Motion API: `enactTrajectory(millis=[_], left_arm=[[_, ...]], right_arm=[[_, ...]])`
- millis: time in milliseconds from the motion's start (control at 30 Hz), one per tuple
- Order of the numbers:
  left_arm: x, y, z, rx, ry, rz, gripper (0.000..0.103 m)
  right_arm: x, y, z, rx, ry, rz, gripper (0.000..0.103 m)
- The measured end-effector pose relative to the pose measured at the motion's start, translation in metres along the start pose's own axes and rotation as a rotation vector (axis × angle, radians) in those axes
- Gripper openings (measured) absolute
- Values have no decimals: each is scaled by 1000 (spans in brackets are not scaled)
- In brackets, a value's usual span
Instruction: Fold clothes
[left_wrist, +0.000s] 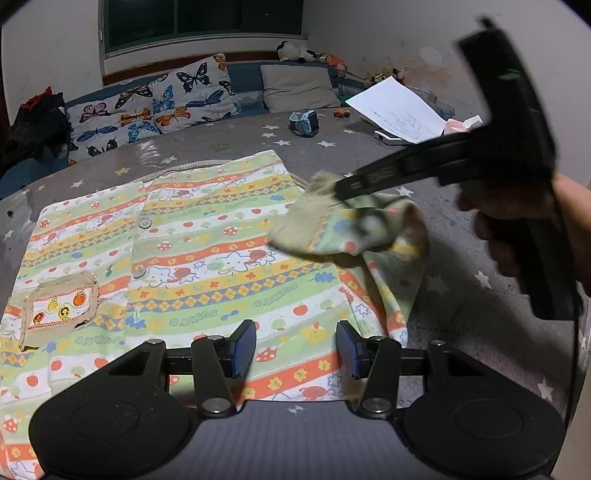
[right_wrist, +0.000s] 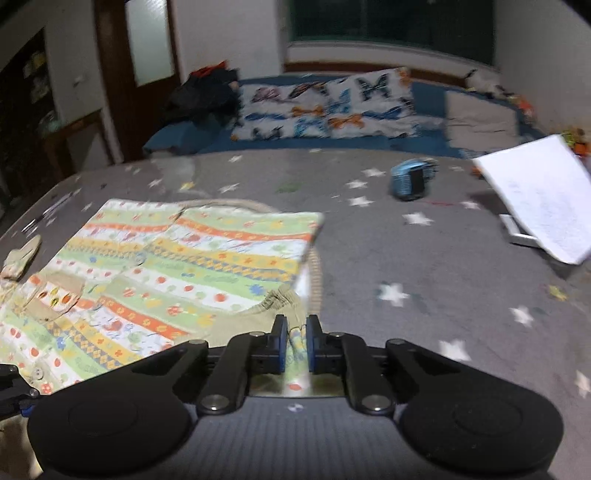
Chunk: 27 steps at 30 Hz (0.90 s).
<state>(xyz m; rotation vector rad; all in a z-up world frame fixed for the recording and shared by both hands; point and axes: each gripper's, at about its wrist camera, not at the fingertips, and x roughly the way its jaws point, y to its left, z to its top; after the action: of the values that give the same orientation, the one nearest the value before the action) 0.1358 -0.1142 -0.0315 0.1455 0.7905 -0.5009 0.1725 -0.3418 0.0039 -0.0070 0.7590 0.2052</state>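
A child's striped shirt (left_wrist: 207, 236) with fruit and flower prints lies flat on the grey star-patterned bedspread (left_wrist: 461, 332), a beige pocket (left_wrist: 59, 306) on its left side. My left gripper (left_wrist: 297, 349) hovers open over the shirt's near hem, with nothing between its blue pads. My right gripper (right_wrist: 296, 343) is shut on the shirt's right sleeve (right_wrist: 280, 299), with cloth pinched between its pads. In the left wrist view the right gripper (left_wrist: 343, 192) holds that sleeve (left_wrist: 332, 229) bunched and lifted over the shirt's right side, a hand (left_wrist: 517, 221) gripping its handle.
At the back of the bed are a butterfly-print pillow (left_wrist: 155, 103) and a grey pillow (left_wrist: 299, 86). A small blue object (left_wrist: 304, 122) and a white sheet of paper (left_wrist: 399, 110) lie beyond the shirt. Dark clothes (left_wrist: 33, 125) are piled at the far left.
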Motion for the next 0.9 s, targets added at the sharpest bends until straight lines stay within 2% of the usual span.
enactTrajectory(millis=[100, 200, 300, 400, 500, 567, 667, 733, 833, 900], left_arm=[[0, -1, 1, 0, 1, -2, 51], [1, -1, 2, 1, 1, -6, 51], [1, -3, 1, 13, 0, -4, 51], [2, -5, 0, 28, -1, -14, 51], [0, -7, -1, 51, -2, -27, 52], [-2, -9, 0, 64, -6, -29, 52], [-3, -11, 4, 69, -13, -29, 52], [-3, -14, 9, 68, -20, -35, 53], [0, -22, 13, 76, -21, -52, 53], [3, -29, 14, 92, -18, -62, 53]], right_arm=[[-20, -13, -6, 45, -44, -39, 9], [-51, -28, -16, 72, -113, -139, 9], [-82, -46, -34, 167, -166, -217, 9], [-103, -59, -60, 246, -180, -322, 9], [-114, -66, -86, 321, -177, -389, 18], [-123, -68, -99, 356, -190, -415, 21], [-136, -64, -105, 368, -227, -397, 35], [-141, -54, -102, 339, -244, -376, 57], [-141, -32, -96, 262, -256, -334, 81], [-136, -16, -94, 208, -252, -309, 83]])
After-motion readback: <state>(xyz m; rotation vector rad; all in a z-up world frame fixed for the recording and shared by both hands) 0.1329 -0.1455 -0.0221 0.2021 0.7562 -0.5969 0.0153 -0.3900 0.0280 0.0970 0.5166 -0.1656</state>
